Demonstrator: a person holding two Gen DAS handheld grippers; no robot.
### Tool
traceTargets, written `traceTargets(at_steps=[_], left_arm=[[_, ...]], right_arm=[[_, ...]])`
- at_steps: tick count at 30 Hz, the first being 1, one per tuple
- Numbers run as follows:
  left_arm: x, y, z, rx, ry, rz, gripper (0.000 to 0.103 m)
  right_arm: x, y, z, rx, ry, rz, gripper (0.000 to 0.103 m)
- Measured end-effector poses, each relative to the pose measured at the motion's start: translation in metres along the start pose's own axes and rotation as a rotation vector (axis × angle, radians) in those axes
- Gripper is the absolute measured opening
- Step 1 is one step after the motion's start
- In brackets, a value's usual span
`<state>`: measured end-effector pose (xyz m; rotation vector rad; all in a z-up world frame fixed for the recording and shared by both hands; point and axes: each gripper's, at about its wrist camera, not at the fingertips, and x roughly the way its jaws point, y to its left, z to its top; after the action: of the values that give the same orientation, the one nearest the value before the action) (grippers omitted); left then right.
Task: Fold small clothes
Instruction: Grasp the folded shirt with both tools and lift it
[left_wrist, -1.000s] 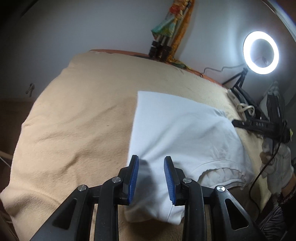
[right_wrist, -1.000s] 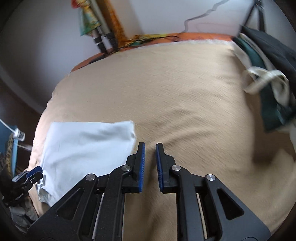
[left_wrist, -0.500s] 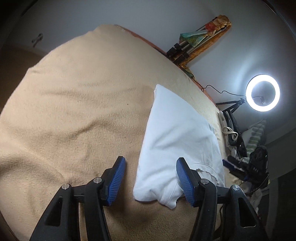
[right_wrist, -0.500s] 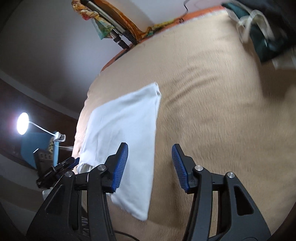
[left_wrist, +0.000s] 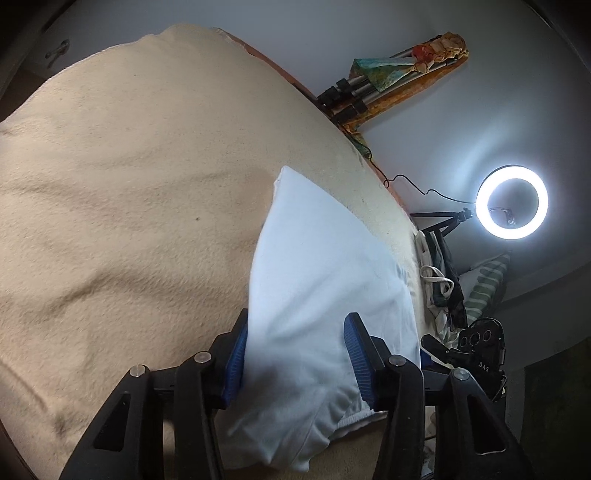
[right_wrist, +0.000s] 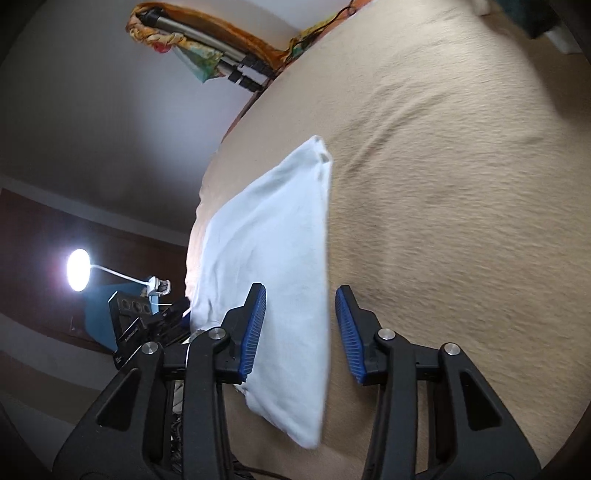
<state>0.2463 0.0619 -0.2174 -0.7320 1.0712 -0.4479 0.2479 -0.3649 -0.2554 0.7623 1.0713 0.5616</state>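
Observation:
A white folded garment (left_wrist: 317, 295) lies on the beige blanket (left_wrist: 129, 221). In the left wrist view my left gripper (left_wrist: 297, 358) is open, and the garment's near end lies between its blue pads and covers part of the left pad. In the right wrist view the same garment (right_wrist: 273, 251) stretches away from me. My right gripper (right_wrist: 301, 330) is open, its pads on either side of the garment's long folded edge. I cannot tell whether either gripper touches the cloth.
A lit ring light (left_wrist: 511, 201) on a tripod stands beyond the bed's edge, beside a pile of clothes (left_wrist: 441, 284). Tripod legs and coloured cloth (left_wrist: 388, 77) lean on the wall. A desk lamp (right_wrist: 78, 270) glows at the left of the right wrist view.
Both grippers opened from nearly shut to wide. Both swung round and closed in on the garment, which now lies between each pair of pads.

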Motion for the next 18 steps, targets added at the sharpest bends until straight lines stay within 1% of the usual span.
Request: traceTargets(at_steps=[1, 3, 4, 5, 6, 7, 8, 9, 11, 15, 18], left_arm=[[0.002, -0.001, 0.002, -0.006, -0.002, -0.005, 0.046], [0.007, 0.0, 0.004, -0.017, 0.006, -0.007, 0.037], [0.009, -0.001, 0.005, -0.017, 0.002, -0.003, 0.035], [0.011, -0.002, 0.006, -0.011, -0.003, 0.008, 0.03], [0.012, -0.004, 0.006, 0.001, -0.003, 0.022, 0.021], [0.014, -0.006, 0.006, 0.014, -0.002, 0.036, 0.017], [0.015, -0.009, 0.006, 0.027, -0.002, 0.043, 0.012], [0.016, -0.012, 0.005, 0.043, -0.007, 0.054, 0.011], [0.014, -0.021, 0.002, 0.088, -0.022, 0.078, 0.009], [0.006, -0.046, -0.004, 0.194, -0.066, 0.117, 0.007], [0.0, -0.059, -0.008, 0.23, -0.084, 0.113, 0.007]], right_arm=[[0.003, 0.002, 0.001, -0.001, 0.001, 0.002, 0.043], [0.007, 0.005, 0.001, -0.003, 0.004, 0.004, 0.043], [0.009, 0.006, 0.002, -0.004, 0.004, 0.003, 0.043], [0.011, 0.008, 0.002, -0.004, 0.001, 0.0, 0.042], [0.014, 0.01, 0.003, -0.007, 0.006, -0.005, 0.039], [0.015, 0.011, 0.003, -0.009, 0.01, -0.014, 0.032], [0.016, 0.012, 0.003, -0.014, 0.012, -0.027, 0.028], [0.017, 0.015, 0.003, -0.025, 0.013, -0.043, 0.026], [0.016, 0.022, 0.002, -0.058, 0.008, -0.077, 0.015], [0.01, 0.042, 0.0, -0.137, -0.018, -0.14, 0.012], [0.007, 0.06, -0.003, -0.203, -0.034, -0.191, 0.012]])
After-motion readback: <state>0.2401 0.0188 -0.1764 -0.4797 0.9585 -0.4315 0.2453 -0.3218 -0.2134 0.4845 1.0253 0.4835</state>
